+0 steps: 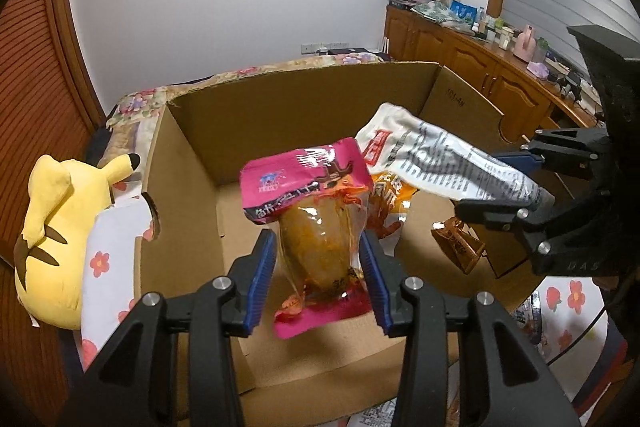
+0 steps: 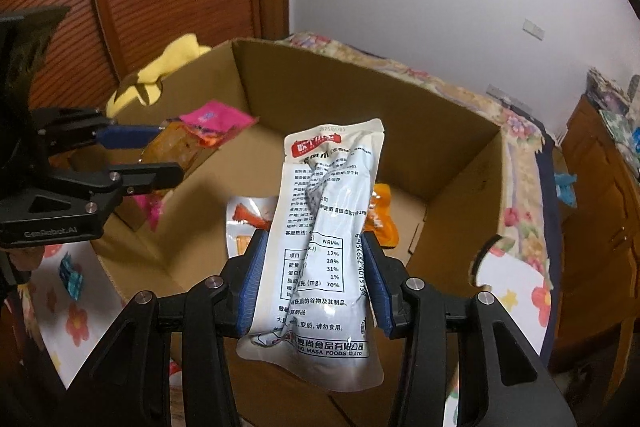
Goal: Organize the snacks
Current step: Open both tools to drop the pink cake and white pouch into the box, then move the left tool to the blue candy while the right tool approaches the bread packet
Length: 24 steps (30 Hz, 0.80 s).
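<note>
My left gripper is shut on a pink snack pack with an orange-brown piece inside, held over the open cardboard box. My right gripper is shut on a white snack pack with printed text, also above the box. In the left wrist view the right gripper and its white pack show at the right. In the right wrist view the left gripper and its pink pack show at the left. An orange pack and a white-and-orange pack lie on the box floor.
A yellow plush toy lies left of the box on a floral sheet. A small brown packet hangs by the box's right side. A blue wrapper lies on the sheet. A wooden cabinet with clutter runs along the right wall.
</note>
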{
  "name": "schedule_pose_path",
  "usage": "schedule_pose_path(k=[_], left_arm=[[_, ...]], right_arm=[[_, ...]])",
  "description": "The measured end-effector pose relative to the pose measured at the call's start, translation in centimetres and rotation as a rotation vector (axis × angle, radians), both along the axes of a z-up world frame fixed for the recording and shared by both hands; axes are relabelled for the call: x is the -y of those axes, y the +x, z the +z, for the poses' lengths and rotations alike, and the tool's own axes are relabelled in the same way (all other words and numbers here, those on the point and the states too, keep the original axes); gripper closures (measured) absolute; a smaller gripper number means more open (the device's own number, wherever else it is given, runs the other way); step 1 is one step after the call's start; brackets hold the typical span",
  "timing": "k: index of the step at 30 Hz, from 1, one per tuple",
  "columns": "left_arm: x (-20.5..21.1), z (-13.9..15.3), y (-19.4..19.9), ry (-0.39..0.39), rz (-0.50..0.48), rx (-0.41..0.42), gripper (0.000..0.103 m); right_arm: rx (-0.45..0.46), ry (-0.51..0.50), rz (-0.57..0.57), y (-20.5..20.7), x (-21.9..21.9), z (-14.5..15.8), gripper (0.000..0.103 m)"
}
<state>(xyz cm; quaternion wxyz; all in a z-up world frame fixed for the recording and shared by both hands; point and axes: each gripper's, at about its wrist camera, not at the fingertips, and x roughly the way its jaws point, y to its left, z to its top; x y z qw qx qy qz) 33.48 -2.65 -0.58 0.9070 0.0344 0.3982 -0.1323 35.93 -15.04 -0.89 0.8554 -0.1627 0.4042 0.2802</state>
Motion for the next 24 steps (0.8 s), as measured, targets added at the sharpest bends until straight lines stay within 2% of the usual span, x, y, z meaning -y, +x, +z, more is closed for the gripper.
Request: schedule_pose_path(k=[5, 11, 12, 17, 24], left_arm=[[0.1, 0.5, 0.1, 0.004, -0.006, 0.018, 0.06], [0.1, 0.7, -0.1, 0.001, -0.011, 0.028, 0.06], [0.2, 0.8, -0.2, 0.001, -0.013, 0.031, 0.06], [0.3, 1.6, -1.7, 0.008, -0.027, 0.065, 0.06], [-0.5, 3.7, -5.8, -0.023, -0.043, 0.119, 0.057]], right_arm=[[-0.037, -0.027, 0.015, 0.5, -0.3, -0.5, 0.053], [-0.054, -0.019, -0.006, 0.9, 0.0, -0.7, 0.044], [-0.051, -0.02, -0.011, 0.8, 0.0, -0.7, 0.041], [-0.02, 0.0, -0.031, 0.1, 0.3, 0.2, 0.041], [0.078, 0.113, -0.057, -4.8, 2.0, 3.7, 0.041]])
